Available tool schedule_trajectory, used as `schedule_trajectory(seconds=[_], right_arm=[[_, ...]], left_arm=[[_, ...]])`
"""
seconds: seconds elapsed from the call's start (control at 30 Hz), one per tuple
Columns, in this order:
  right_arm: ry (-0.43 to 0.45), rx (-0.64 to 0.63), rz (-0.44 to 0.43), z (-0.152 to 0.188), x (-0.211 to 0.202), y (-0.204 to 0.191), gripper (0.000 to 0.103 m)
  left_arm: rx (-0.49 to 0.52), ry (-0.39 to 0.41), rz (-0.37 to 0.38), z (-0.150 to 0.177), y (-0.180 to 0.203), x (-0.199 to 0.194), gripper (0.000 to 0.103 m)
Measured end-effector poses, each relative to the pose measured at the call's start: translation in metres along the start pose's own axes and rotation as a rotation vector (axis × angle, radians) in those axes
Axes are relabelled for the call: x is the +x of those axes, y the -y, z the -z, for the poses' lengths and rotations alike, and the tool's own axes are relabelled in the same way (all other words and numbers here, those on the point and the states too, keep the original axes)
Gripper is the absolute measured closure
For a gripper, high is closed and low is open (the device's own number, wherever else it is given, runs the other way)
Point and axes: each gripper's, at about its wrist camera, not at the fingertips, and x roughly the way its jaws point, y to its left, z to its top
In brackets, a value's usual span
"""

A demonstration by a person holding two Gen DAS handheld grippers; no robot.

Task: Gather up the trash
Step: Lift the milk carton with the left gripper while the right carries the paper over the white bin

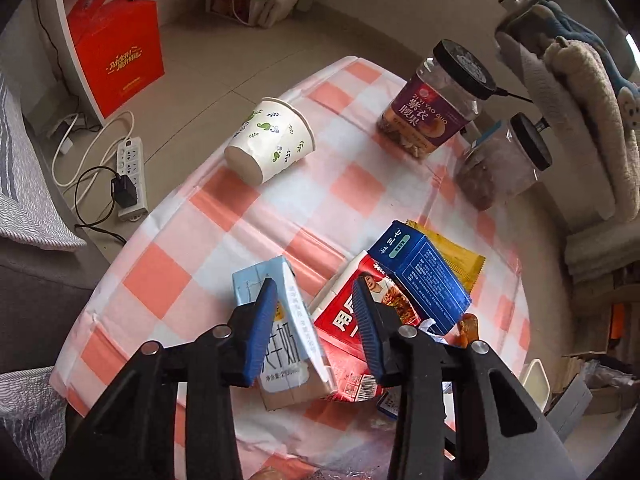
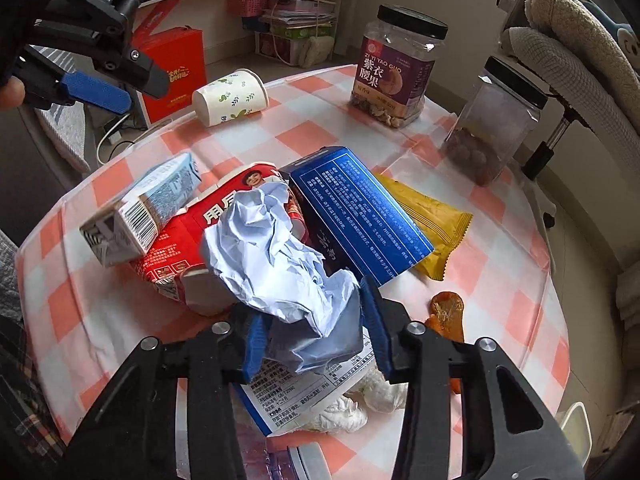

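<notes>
Trash lies piled on a round table with a pink checked cloth [image 1: 248, 216]. My right gripper [image 2: 312, 332] is shut on a crumpled white paper ball [image 2: 276, 256] above the pile. My left gripper [image 1: 316, 316] is open and empty, hovering over a light blue milk carton [image 1: 288, 344] and a red noodle box [image 1: 344, 332]; it also shows at the upper left of the right wrist view [image 2: 100, 88]. A blue box [image 2: 360, 216], a yellow wrapper [image 2: 436, 220], orange peel [image 2: 446, 312] and a tipped paper cup [image 2: 230, 98] lie around.
Two black-lidded snack jars [image 2: 394, 68] [image 2: 492, 128] stand at the table's far side. A padded chair [image 2: 580, 60] is at the right. A red gift box [image 1: 118, 56] and a power strip [image 1: 130, 176] are on the floor at the left.
</notes>
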Motion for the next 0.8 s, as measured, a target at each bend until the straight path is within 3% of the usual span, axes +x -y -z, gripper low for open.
schedule_trajectory(seconds=[0.13, 0.2, 0.27, 0.37, 0.6, 0.8], right_arm=[[0.014, 0.070, -0.018, 0.001, -0.010, 0.011, 0.074], [0.036, 0.104, -0.027, -0.001, -0.019, 0.016, 0.075], [0.059, 0.140, -0.034, -0.002, -0.029, 0.023, 0.075], [0.099, 0.182, -0.046, -0.004, -0.045, 0.031, 0.075], [0.177, 0.252, -0.087, -0.003, -0.082, 0.045, 0.075], [0.181, 0.273, -0.072, 0.009, -0.096, 0.060, 0.074]], left_arm=[[-0.012, -0.047, 0.013, -0.002, -0.006, 0.003, 0.068], [-0.055, -0.079, 0.028, -0.001, -0.017, 0.004, 0.041], [-0.088, -0.094, 0.009, 0.002, -0.030, 0.003, 0.036], [-0.110, -0.113, -0.089, 0.009, -0.048, 0.007, 0.031], [-0.188, -0.260, -0.194, 0.025, -0.084, 0.047, 0.030], [-0.153, -0.300, -0.305, 0.037, -0.096, 0.064, 0.031]])
